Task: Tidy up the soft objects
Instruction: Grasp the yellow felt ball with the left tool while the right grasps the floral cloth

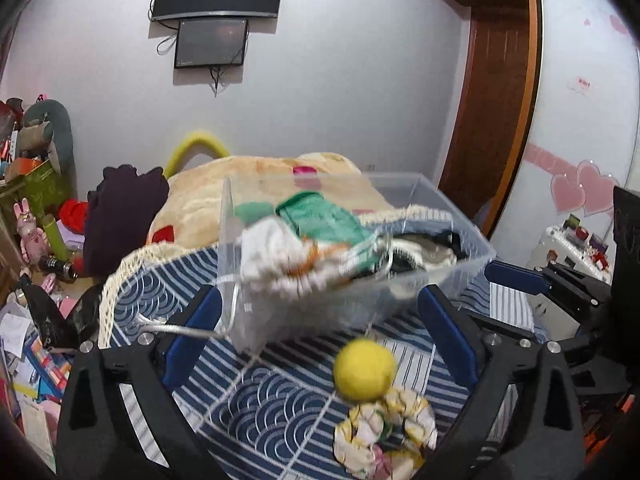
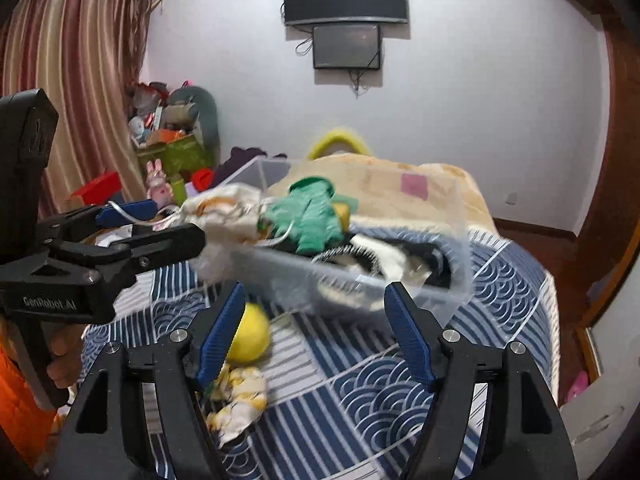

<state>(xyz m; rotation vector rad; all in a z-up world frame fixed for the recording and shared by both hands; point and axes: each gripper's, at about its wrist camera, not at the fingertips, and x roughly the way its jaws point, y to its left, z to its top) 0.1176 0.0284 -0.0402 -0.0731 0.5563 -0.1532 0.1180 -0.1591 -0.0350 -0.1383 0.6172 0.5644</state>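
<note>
Left wrist view: both claws, left (image 1: 320,320) and right (image 2: 314,332), are wide apart, holding nothing. The box (image 1: 460,276) holds soft things; the ball (image 1: 365,370) waits outside.

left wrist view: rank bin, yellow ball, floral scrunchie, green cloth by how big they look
1. bin
2. green cloth
3. floral scrunchie
4. yellow ball
Scrunchie and ball look close in size and sit nearest the camera, so their order is unsure.
</note>
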